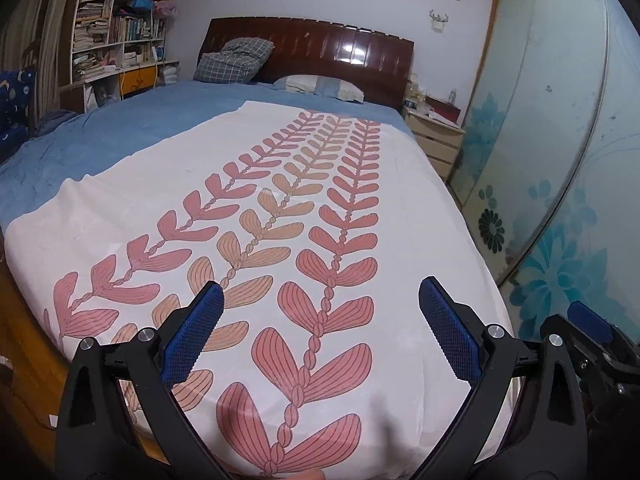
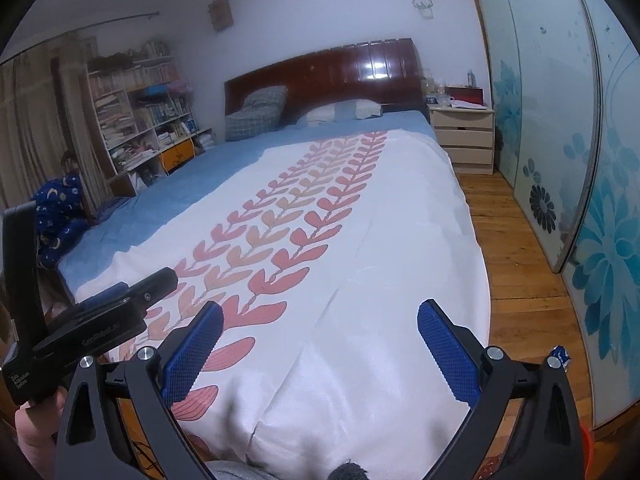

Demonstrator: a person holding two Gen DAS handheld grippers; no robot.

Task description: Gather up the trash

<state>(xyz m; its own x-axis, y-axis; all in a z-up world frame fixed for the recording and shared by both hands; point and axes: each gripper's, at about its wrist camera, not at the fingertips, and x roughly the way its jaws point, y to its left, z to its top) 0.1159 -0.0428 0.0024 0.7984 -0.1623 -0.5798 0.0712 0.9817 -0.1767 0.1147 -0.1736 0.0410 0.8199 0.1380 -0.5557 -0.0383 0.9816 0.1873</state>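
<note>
1. Both the left claw (image 1: 320, 332) and the right claw (image 2: 319, 350) are spread wide and hold nothing, poised over the foot of the bed (image 2: 360, 240)
2. This looks like the search step: the only likely trash is a small crumpled blue-white scrap (image 2: 560, 354) on the wooden floor (image 2: 520, 264)
3. Next, the right claw should swing right, past the bed's edge
4. The strip between bed and sliding doors (image 2: 592, 200) gives narrow room

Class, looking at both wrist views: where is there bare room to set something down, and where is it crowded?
Free: the white quilt, flat from the open left gripper toward the pillows; the blue sheet between quilt and bookshelf; the floor between bed and wardrobe doors. Crowded: the nightstand top and bookshelf.
</note>
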